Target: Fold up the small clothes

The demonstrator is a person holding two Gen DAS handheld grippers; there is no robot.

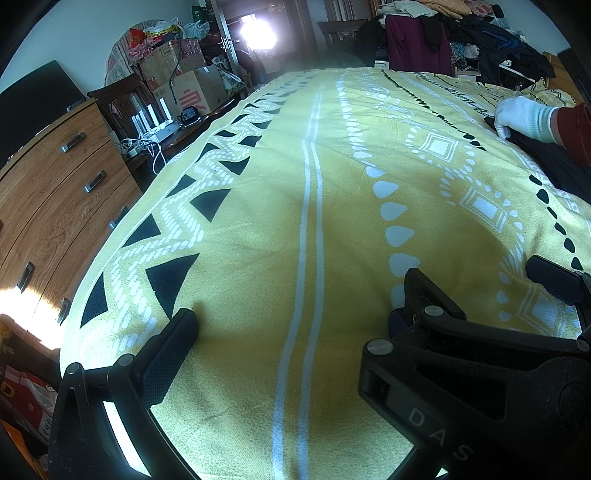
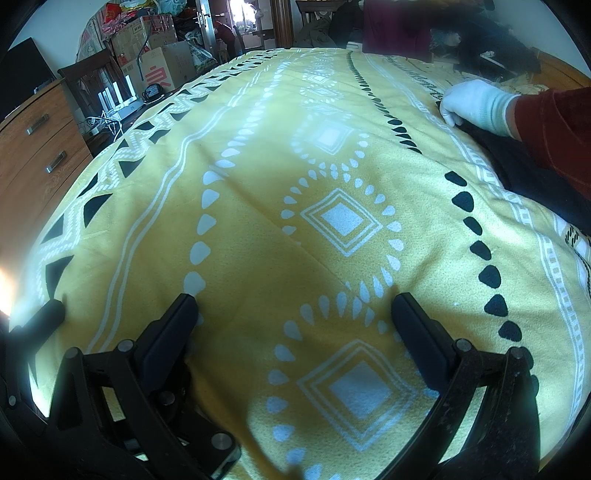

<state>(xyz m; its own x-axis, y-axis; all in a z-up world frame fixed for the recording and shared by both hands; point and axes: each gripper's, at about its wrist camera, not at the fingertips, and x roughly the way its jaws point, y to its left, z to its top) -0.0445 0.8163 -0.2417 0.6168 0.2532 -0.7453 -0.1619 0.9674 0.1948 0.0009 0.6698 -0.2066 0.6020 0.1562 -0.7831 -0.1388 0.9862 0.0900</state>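
Black garment (image 2: 524,166) lies at the bed's (image 2: 258,258) right edge under a white-gloved hand (image 2: 476,107); both grippers, left (image 1: 299,295) and right (image 2: 293,302), hover spread and empty; only the left wrist view shows the clothes pile (image 1: 461,33).

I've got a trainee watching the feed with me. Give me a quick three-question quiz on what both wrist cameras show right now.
1. True or false: the left gripper is shut on the dark garment.
2. Which hand touches the garment? A) a bare hand B) a white-gloved hand C) none
3. Fill in: both grippers sit over the yellow patterned ____.

Key: 1 false: both it and the right gripper are open with nothing between the fingers. 2 B, at the garment's far corner. 3 blanket.
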